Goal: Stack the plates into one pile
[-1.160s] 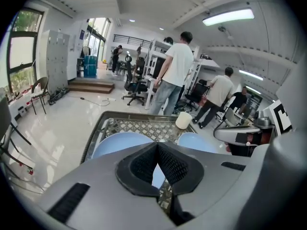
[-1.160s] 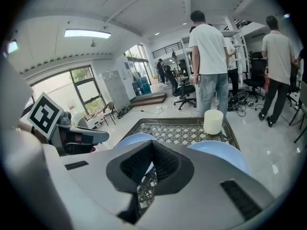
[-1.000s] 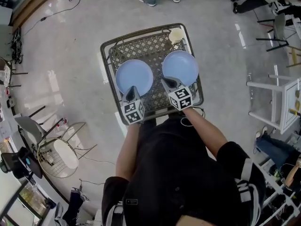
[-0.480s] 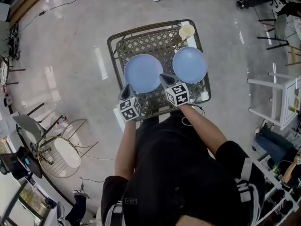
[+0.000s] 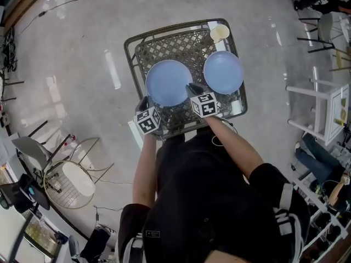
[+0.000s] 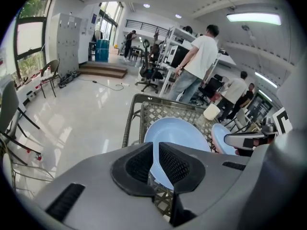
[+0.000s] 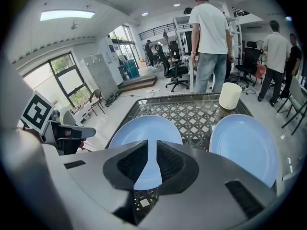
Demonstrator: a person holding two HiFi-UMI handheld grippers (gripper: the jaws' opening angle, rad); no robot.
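Two blue plates flat on the lattice-top table [image 5: 178,47], side by side and not touching: left plate [image 5: 169,83], right plate [image 5: 223,72]. Nothing stacked yet. I read this as the approach before the first grasp.

Right gripper [image 5: 193,88] tip sits over the left plate's near-right rim; can't tell if it touches. Left gripper [image 5: 144,102] is just off that plate's near-left rim, at the table edge. Both have jaws all but closed with nothing between them.

Next move, my call: open one gripper, get a jaw under a rim, then lift that plate onto the other. Cream cup [image 5: 219,33] stands in the far corner, clear of both.
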